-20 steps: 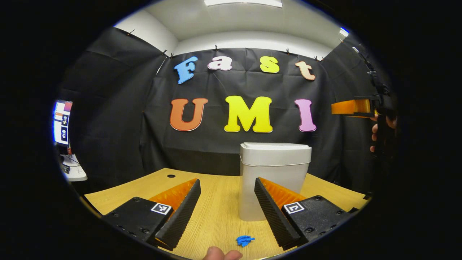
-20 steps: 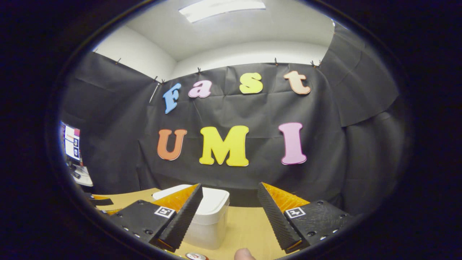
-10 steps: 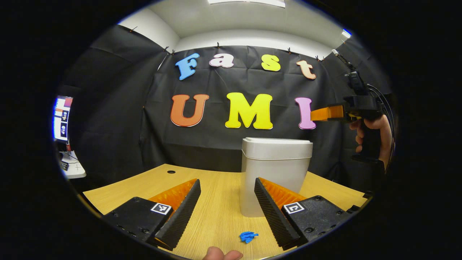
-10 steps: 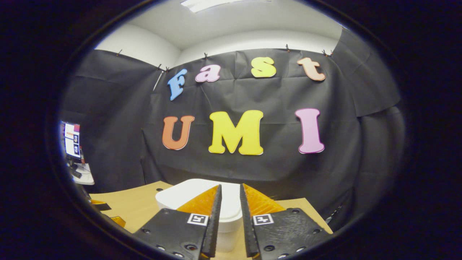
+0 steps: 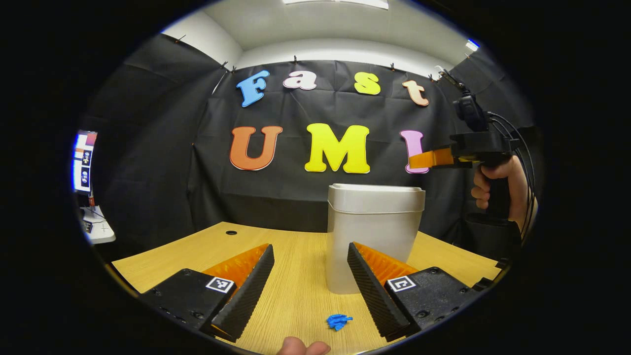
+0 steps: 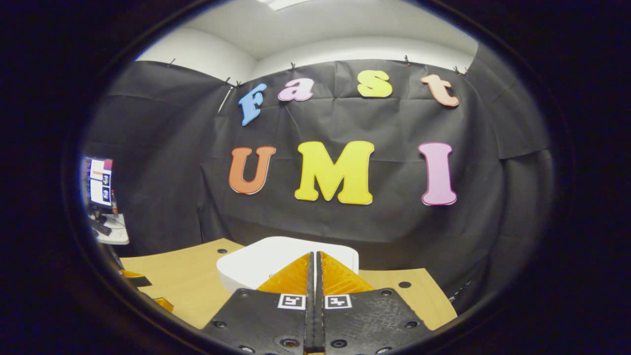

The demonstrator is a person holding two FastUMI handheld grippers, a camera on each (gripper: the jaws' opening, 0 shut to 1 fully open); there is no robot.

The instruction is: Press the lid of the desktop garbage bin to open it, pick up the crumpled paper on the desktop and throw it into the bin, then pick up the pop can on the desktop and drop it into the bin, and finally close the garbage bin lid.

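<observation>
No step is complete: the bin (image 5: 374,241) lid (image 6: 276,256) is down, right gripper (image 6: 314,276) closed empty above it, left gripper (image 5: 308,281) open, paper (image 5: 338,321) on the desk (image 5: 197,251).

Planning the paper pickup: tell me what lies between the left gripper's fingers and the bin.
In the left gripper view, only bare wooden desk lies between the left gripper and the bin; the blue crumpled paper sits nearer, low between the fingers.

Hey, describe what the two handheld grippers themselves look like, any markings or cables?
Left gripper: two wedge-shaped fingers with ribbed faces, on black bolted blocks each bearing a small square black-and-white tag. Right gripper: the same build and tags. Seen from the left gripper view, it has a black pistol-style handle, black cables and a small black device on top.
</observation>
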